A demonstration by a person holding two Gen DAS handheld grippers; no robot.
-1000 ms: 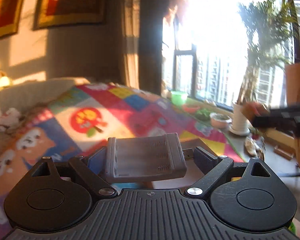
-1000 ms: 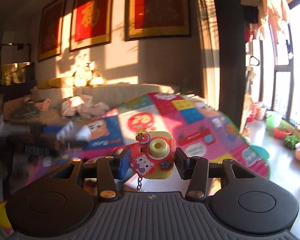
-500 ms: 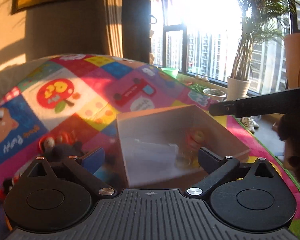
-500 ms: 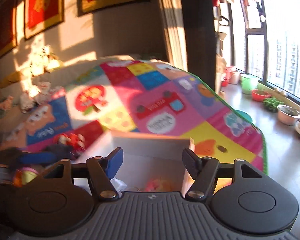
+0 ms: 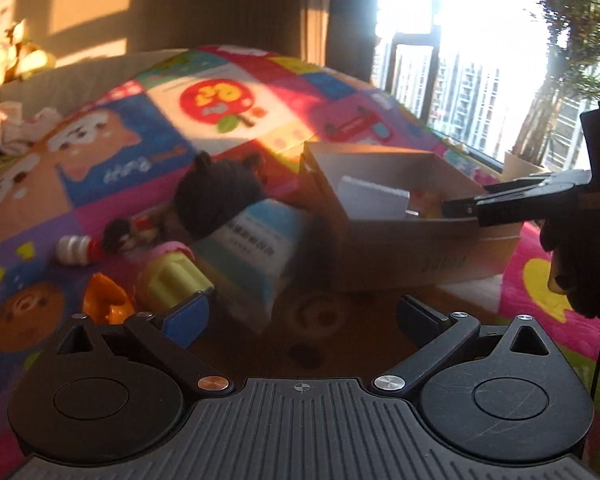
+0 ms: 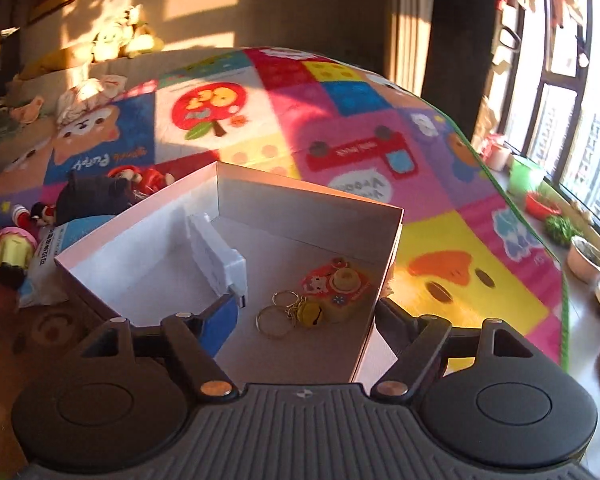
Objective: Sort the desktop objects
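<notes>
A cardboard box [image 6: 308, 196] stands open on the colourful play mat. Inside it lie a white battery holder [image 6: 216, 256] and a yellow toy camera keychain [image 6: 336, 288] with rings. My right gripper [image 6: 304, 316] is open and empty, just above the box's near side. My left gripper [image 5: 300, 312] is open and empty, low over the mat, left of the box [image 5: 420, 252]. Loose items lie ahead of it: a tissue pack [image 5: 256, 248], a black plush [image 5: 220, 196], a yellow-green toy [image 5: 172, 276], an orange piece [image 5: 104, 300] and a small figure [image 5: 80, 250].
The right gripper's fingers [image 5: 500, 204] reach over the box rim in the left wrist view. A sofa with plush toys [image 6: 116, 40] is behind the mat. Plant pots [image 6: 588, 260] stand by the window on the right, past the mat's edge.
My left gripper let go of the battery holder and my right let go of the camera keychain; both lie in the box. Both grippers tilted down; the left swung left toward the loose items.
</notes>
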